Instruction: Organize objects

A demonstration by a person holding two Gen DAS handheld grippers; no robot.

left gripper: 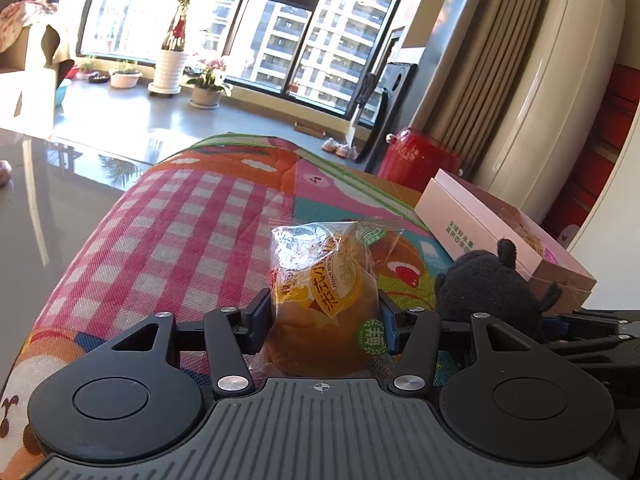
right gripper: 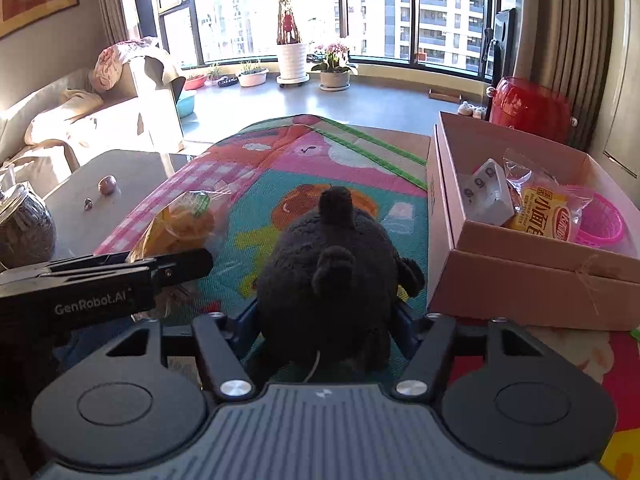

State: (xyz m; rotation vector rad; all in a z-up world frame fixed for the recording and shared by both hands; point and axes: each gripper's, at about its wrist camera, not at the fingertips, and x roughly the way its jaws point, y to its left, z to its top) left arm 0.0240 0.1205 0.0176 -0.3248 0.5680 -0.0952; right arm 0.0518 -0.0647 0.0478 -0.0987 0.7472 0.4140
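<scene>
My left gripper (left gripper: 324, 320) pinches a wrapped bun (left gripper: 324, 304) above the colourful mat (left gripper: 180, 216). My right gripper (right gripper: 326, 320) clamps the black plush toy (right gripper: 328, 272) on the mat, just beside the pink box (right gripper: 520, 280) at the mat's right edge.

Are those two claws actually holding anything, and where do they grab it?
Left gripper pinches the wrapped bun across its lower sides; right gripper squeezes the black plush toy around its body.
</scene>
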